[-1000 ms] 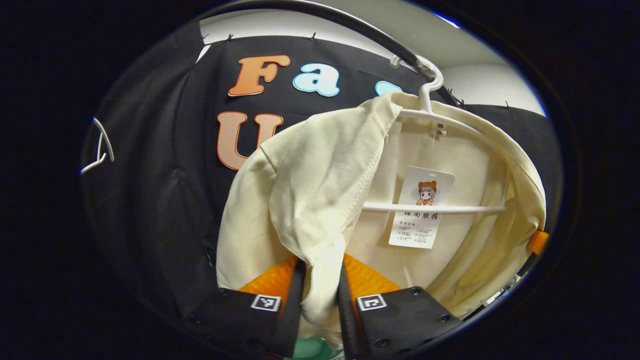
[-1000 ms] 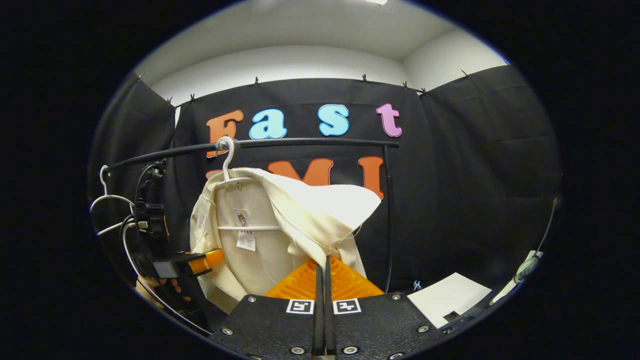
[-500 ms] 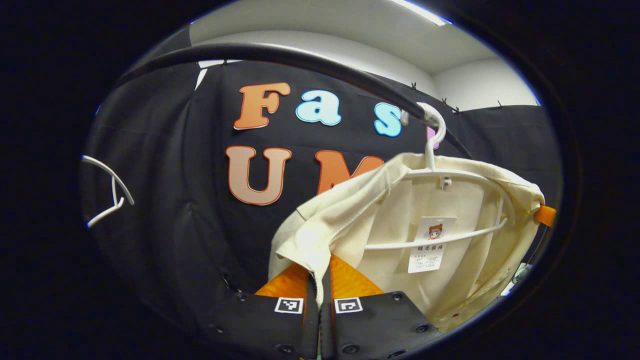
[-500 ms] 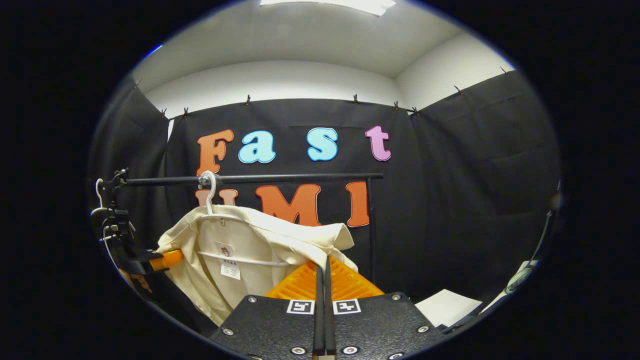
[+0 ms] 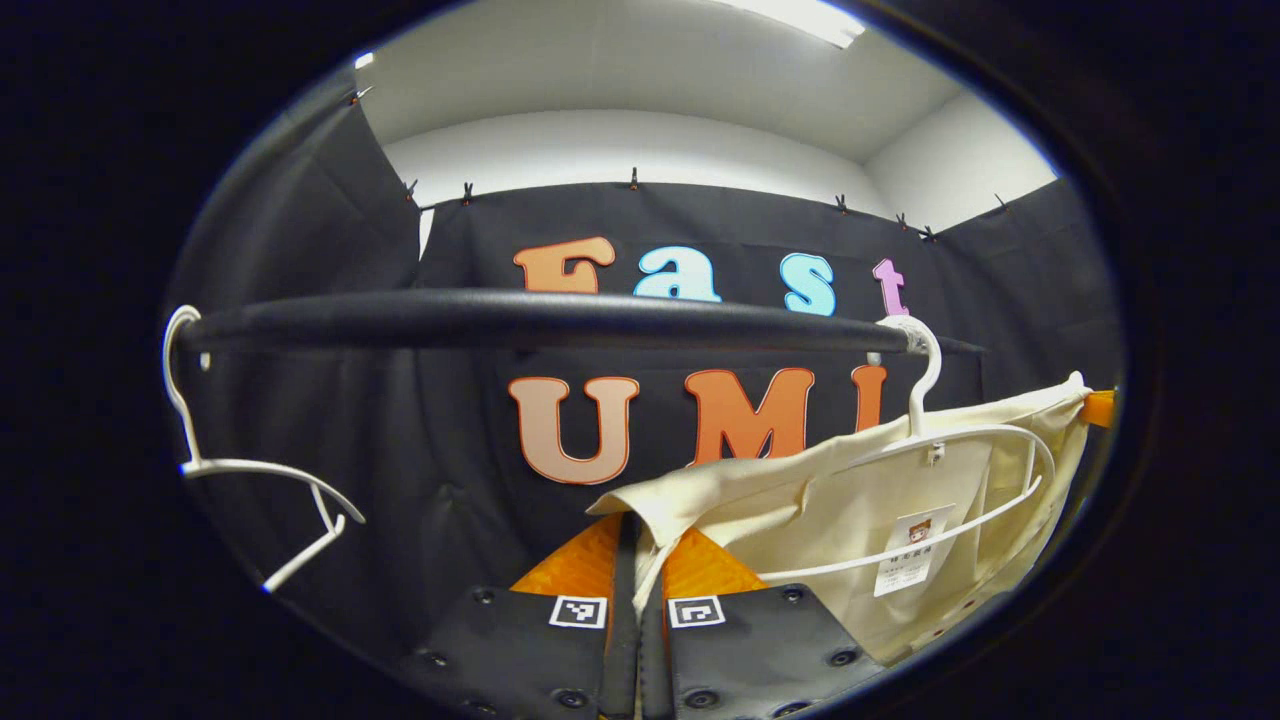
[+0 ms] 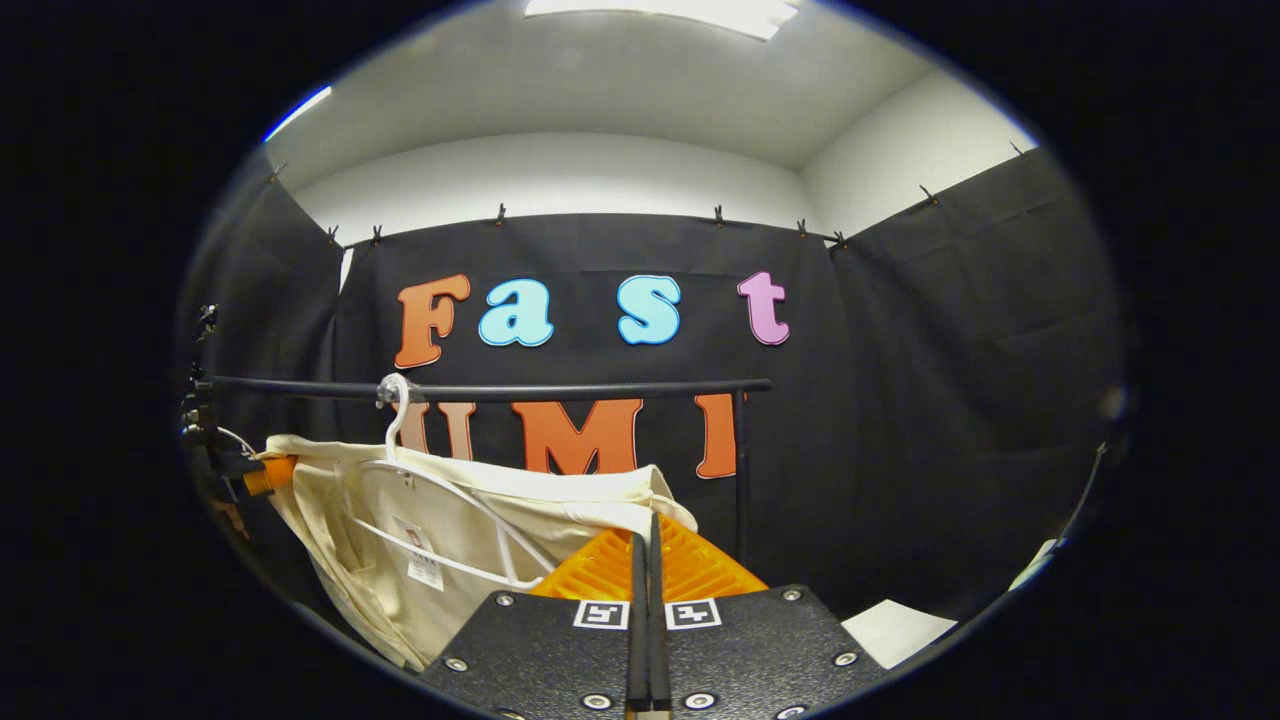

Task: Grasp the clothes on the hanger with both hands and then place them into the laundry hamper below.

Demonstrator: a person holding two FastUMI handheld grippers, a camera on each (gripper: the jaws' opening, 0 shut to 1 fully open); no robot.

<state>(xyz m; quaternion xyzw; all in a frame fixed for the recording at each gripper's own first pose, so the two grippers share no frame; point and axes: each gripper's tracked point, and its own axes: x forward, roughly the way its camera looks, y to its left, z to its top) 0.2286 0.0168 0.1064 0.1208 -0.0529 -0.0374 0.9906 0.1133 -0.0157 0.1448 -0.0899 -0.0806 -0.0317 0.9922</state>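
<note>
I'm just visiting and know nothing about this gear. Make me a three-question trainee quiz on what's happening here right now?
1. True or false: the cream garment has come fully off the white hanger.
2. What does the left gripper pinch?
3. The hanger hooks over: A) the black rail B) a wall clip C) a gripper.

Key: 1 false, the hanger is still inside it. 2 an edge of the cream garment. 3 A.

Black screwed tool bodies, square markers
</note>
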